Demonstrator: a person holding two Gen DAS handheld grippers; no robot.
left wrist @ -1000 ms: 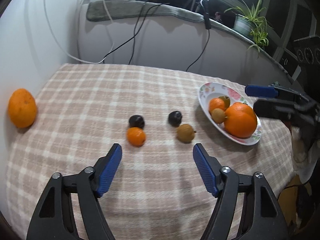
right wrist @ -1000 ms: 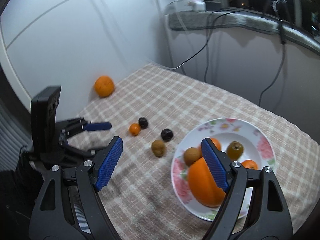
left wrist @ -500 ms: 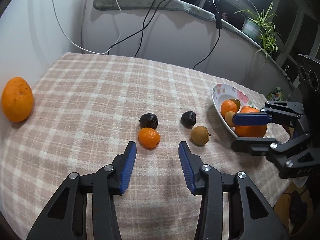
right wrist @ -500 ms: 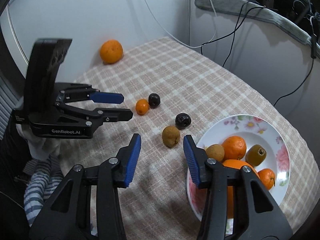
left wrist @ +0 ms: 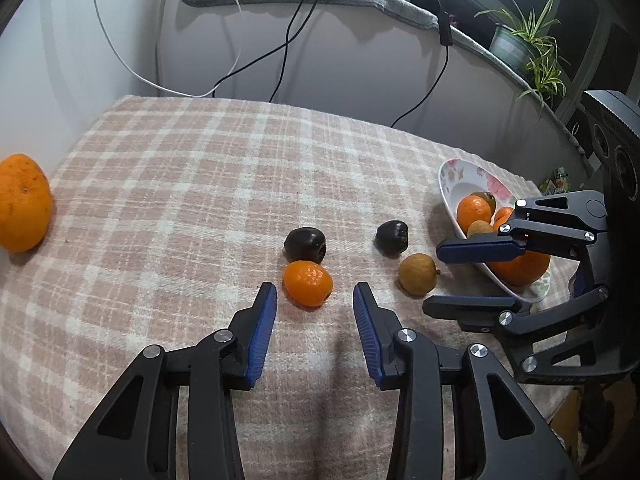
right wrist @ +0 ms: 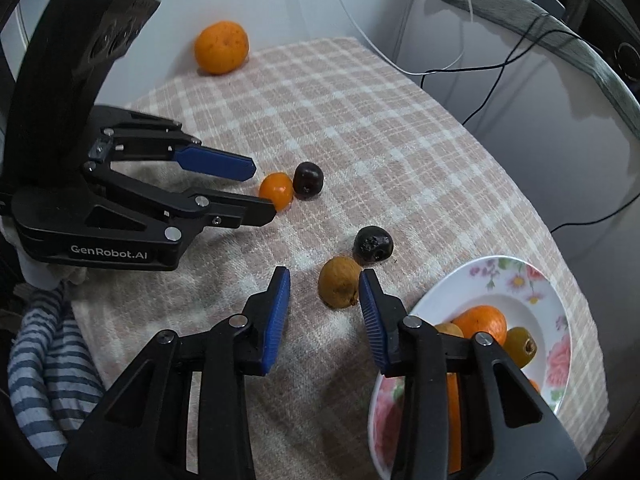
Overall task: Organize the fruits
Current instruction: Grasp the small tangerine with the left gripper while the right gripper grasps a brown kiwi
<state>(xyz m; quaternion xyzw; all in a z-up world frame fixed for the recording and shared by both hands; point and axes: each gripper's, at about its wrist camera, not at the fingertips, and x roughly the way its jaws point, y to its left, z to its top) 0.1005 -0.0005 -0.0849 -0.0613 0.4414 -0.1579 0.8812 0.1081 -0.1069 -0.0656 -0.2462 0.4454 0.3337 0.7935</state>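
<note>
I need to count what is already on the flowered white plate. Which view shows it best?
The right wrist view: the flowered white plate is seen from above, its well and fruit visible, though the right gripper covers part. The left wrist view shows that plate edge-on, partly behind the right gripper.

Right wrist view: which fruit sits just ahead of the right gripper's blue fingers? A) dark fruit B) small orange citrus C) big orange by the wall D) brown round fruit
D: the brown round fruit lies on the checked cloth just past the closing right gripper, not yet pinched.
</note>
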